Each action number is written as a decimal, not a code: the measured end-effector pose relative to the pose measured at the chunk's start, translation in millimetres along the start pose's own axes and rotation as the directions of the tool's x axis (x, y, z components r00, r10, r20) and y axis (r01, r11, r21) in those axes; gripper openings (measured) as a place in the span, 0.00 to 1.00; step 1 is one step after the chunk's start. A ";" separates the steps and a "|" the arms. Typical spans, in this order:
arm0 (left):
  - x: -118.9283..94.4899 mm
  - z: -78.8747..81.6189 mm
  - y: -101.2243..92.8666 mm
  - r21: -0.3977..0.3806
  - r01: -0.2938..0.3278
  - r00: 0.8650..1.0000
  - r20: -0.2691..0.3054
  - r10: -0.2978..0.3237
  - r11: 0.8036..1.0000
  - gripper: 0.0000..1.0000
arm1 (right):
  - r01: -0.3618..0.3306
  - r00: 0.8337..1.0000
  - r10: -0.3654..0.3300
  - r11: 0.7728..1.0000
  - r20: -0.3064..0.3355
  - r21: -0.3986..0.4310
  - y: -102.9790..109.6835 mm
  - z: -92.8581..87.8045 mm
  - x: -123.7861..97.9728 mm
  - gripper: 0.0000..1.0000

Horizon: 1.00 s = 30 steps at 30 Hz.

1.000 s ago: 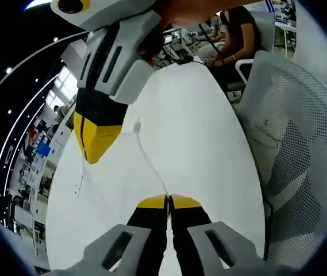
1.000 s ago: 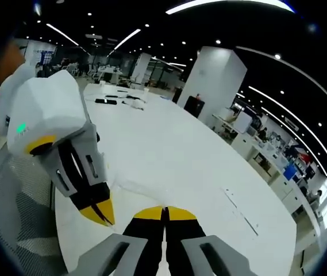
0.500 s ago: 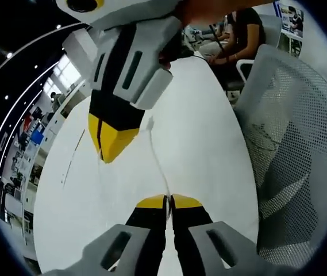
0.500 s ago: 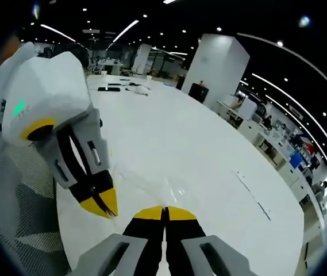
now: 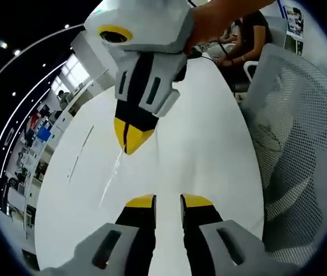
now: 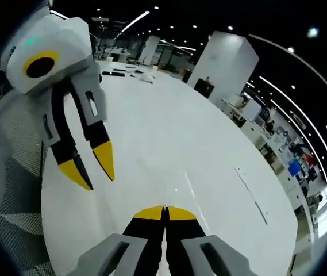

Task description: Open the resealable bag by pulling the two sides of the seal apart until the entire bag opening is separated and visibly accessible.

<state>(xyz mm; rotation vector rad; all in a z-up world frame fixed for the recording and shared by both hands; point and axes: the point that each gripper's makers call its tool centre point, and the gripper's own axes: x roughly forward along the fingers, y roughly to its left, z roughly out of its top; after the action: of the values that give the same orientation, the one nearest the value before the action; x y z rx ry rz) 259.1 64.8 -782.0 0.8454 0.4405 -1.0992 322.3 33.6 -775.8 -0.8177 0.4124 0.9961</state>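
- Above the white table [image 5: 209, 144], your left gripper [image 5: 167, 200] has its jaws apart, nothing between them.
- Your right gripper [image 6: 164, 211] has its jaws pressed together on the clear bag [image 5: 112, 175], which hangs from its tips [image 5: 130, 140] over the table.
- Beside the table's edge stands a mesh chair [image 5: 301, 144]; at its far end sits a person [image 5: 241, 34].

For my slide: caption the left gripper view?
Left gripper open above the table; right gripper shut on the bag.

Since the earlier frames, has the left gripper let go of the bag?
Yes. The left gripper now stands open beside the bag, over the white table; earlier it was shut.
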 end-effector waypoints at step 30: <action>-36.3 -38.2 -13.8 -0.243 -0.102 0.994 0.013 0.108 0.965 0.16 | -0.074 0.995 0.087 0.979 -0.057 0.192 20.9 -29.8 27.6 0.07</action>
<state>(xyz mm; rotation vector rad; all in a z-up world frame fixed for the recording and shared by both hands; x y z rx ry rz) 235.0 113.4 -785.8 0.6316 0.4918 -0.9358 319.6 32.7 -821.4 -0.6666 0.5918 0.9899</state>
